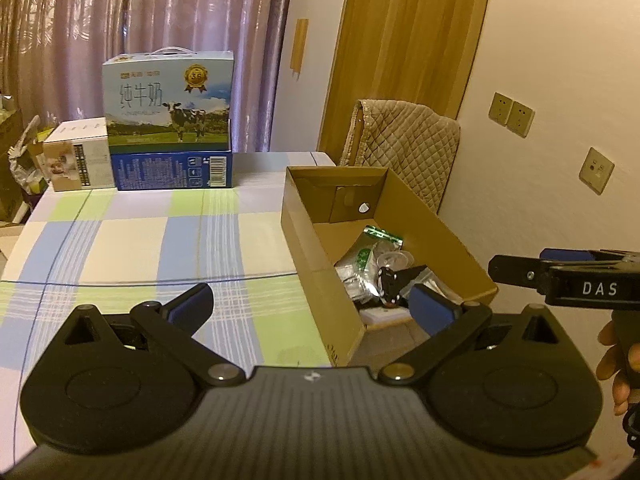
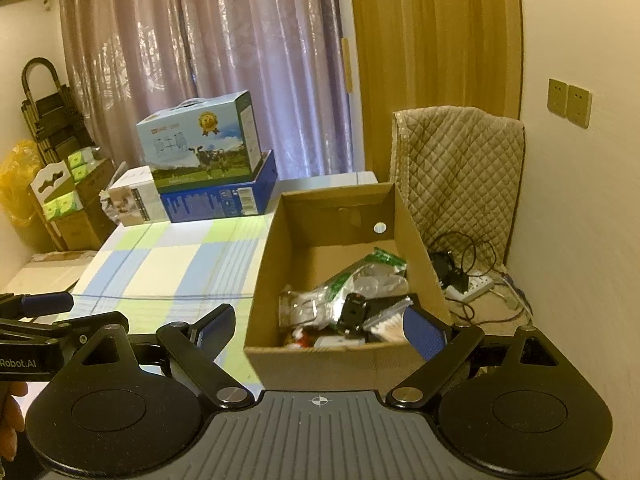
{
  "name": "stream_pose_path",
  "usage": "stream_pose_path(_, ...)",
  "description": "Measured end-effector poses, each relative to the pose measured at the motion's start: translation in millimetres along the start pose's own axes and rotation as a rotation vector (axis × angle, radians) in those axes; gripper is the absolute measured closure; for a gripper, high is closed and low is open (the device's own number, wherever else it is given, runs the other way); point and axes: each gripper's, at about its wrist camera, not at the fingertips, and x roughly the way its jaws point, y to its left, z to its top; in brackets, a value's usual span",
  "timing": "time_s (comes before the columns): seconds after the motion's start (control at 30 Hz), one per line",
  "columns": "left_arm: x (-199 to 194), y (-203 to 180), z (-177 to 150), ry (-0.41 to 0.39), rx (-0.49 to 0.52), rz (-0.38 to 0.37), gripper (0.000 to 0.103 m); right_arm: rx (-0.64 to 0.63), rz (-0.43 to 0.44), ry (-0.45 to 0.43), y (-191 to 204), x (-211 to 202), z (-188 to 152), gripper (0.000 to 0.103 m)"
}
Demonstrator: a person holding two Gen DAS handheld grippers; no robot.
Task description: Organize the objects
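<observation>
Cardboard box (image 2: 340, 364) of clutter just ahead, both grippers spread, empty

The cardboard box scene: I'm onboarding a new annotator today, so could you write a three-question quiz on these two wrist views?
1. True or false: the left gripper holds an item.
2. Multiple choice: where do the foil packets lie? A) on the checked tablecloth B) inside the cardboard box C) on the milk carton
3. Fill in: the milk carton with the cow picture stands on a ____ box.

Key:
1. False; both the left gripper and the right gripper are open and hold nothing.
2. B
3. blue
</observation>
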Motion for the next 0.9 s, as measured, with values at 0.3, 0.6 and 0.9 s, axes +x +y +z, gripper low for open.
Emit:
stream_pose_path(0.3, -29, -3, -14, 0.009, -0.013, 0.023, 0.001, -0.009, -0.005, -0.015, 16, -24, -12, 0.015)
stream_pose_path(0.6, -41, -9, -25, 0.023, -0.021, 0.033, 0.001, 0.020, -0.009, -0.018, 24, -42, -26, 0.015)
stream_pose_path(0.9, -43, -16, -37, 0.059, -0.007, 0.059, 0.001, 0.062, -0.021, 0.003, 15, -51, -38, 0.015)
